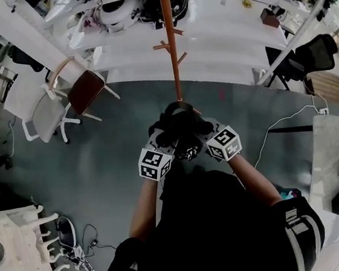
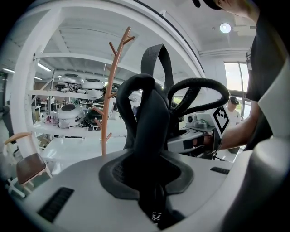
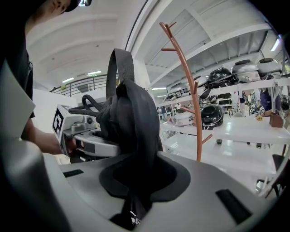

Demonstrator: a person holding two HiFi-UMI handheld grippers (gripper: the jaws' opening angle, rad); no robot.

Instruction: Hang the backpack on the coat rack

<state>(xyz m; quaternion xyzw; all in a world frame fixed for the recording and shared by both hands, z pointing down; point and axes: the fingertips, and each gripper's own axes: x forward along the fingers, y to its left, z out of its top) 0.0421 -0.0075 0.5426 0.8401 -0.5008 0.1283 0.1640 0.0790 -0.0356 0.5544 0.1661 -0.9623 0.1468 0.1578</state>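
Observation:
A black backpack (image 1: 179, 126) hangs bunched between my two grippers, right in front of the person's chest. My left gripper (image 1: 166, 140) is shut on one of its padded straps (image 2: 152, 118), which rises from the jaws into a loop. Beside it, my right gripper (image 1: 201, 135) is shut on another thick strap (image 3: 134, 118). A flat webbing handle (image 2: 157, 56) stands up above the straps. Just beyond the backpack rises the orange coat rack (image 1: 170, 37), a bare pole with short pegs (image 2: 110, 93) (image 3: 187, 84). Each gripper view shows the other gripper's marker cube (image 2: 219, 118) (image 3: 60, 121).
A chair with a brown seat (image 1: 85, 90) and a white chair (image 1: 48, 115) stand to the left of the rack. White shelves with helmets (image 1: 122, 12) run behind it. On the right are a black office chair (image 1: 313, 54), a white table (image 1: 332, 153) and a floor cable (image 1: 278, 125).

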